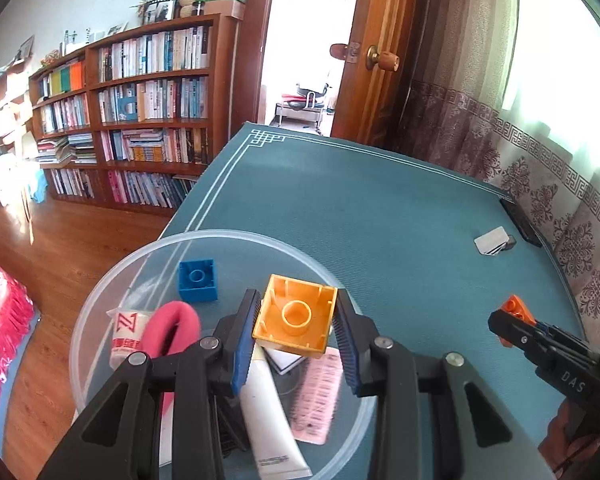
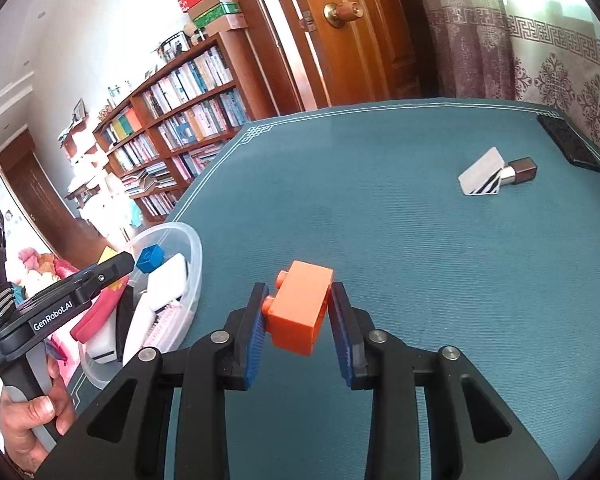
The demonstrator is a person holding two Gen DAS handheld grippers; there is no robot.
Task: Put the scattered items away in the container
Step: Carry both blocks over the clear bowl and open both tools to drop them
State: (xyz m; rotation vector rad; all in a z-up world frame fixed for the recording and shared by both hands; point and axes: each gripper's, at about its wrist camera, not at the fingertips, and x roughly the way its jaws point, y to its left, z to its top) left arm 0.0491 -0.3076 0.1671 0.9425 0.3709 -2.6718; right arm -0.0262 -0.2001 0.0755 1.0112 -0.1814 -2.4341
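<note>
My left gripper (image 1: pixel 298 312) is shut on a yellow brick (image 1: pixel 296 316), held hollow side up over the clear plastic bowl (image 1: pixel 236 236). Inside the bowl lie a blue brick (image 1: pixel 197 280), a pink band (image 1: pixel 176 328), a white tube (image 1: pixel 268 412), a small white packet (image 1: pixel 126 334) and a pink card (image 1: pixel 318 396). My right gripper (image 2: pixel 298 304) is shut on an orange brick (image 2: pixel 300 308), above the teal mat to the right of the bowl (image 2: pixel 192 276). The orange brick (image 1: pixel 516 312) also shows at the right of the left wrist view.
A white card stack (image 2: pixel 482 174) and a small brown-and-silver block (image 2: pixel 520 170) lie on the teal table mat (image 2: pixel 380 208) at the far right, with a black flat device (image 2: pixel 570 146) by the curtain. Bookshelves, a wooden door and the table's left edge lie beyond.
</note>
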